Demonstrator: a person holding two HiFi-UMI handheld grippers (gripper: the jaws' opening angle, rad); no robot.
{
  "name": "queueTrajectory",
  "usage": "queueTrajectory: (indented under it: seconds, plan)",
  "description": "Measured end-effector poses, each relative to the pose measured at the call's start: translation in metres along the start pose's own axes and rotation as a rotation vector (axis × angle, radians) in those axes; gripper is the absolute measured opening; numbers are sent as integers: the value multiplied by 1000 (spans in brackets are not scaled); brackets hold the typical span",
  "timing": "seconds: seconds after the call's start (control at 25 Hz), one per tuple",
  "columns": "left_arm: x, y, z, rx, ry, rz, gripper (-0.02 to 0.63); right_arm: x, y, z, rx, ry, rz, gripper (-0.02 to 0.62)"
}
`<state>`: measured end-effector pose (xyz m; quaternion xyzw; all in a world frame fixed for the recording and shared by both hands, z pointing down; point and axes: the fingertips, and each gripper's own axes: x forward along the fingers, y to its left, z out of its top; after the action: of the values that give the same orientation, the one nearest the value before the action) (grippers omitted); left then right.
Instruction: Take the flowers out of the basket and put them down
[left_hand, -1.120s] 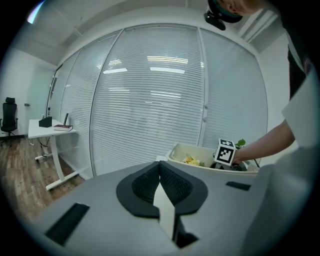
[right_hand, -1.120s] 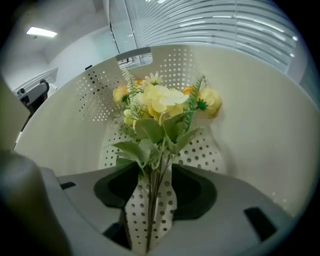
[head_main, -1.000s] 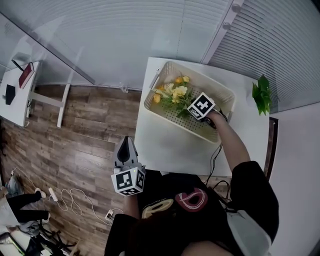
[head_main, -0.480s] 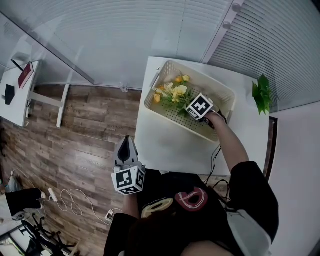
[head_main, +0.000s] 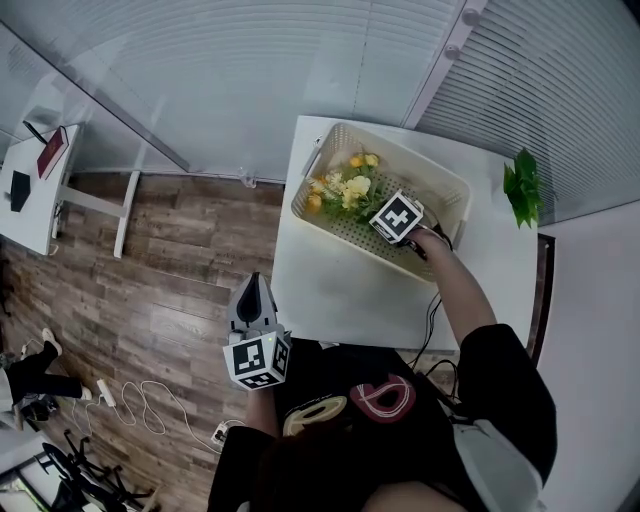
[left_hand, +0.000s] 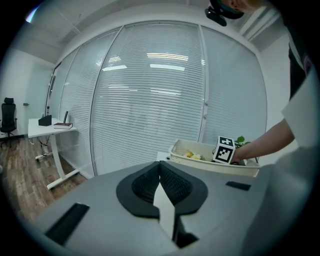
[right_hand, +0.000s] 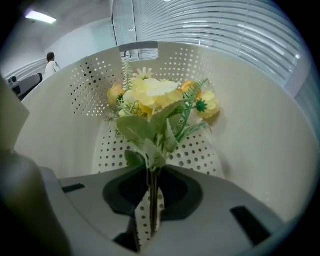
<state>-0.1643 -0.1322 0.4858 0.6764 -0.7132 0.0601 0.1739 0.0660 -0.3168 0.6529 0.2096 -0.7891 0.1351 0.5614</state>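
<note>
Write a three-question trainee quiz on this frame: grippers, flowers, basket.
1. True or false: the left gripper holds the flowers.
2. Where are the flowers? A) on the floor B) inside the basket C) on the table beside the basket
3. Fill in: the right gripper grips the flowers by their ____.

Key
1. False: its jaws are together on nothing, away from the basket.
2. B.
3. Stems: the jaws have just been closing, and the stems stand between them.
</note>
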Motion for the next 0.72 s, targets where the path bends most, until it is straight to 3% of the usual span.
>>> queueTrajectory:
  seconds: [0.16, 0.72]
  plan:
    - [-2, 5, -5, 7, 31, -4, 17, -3, 3, 0, 2, -4, -2, 54]
    - [-5, 5, -3, 1, 2, -4, 17, -25, -1, 8, 28, -111, -34, 48]
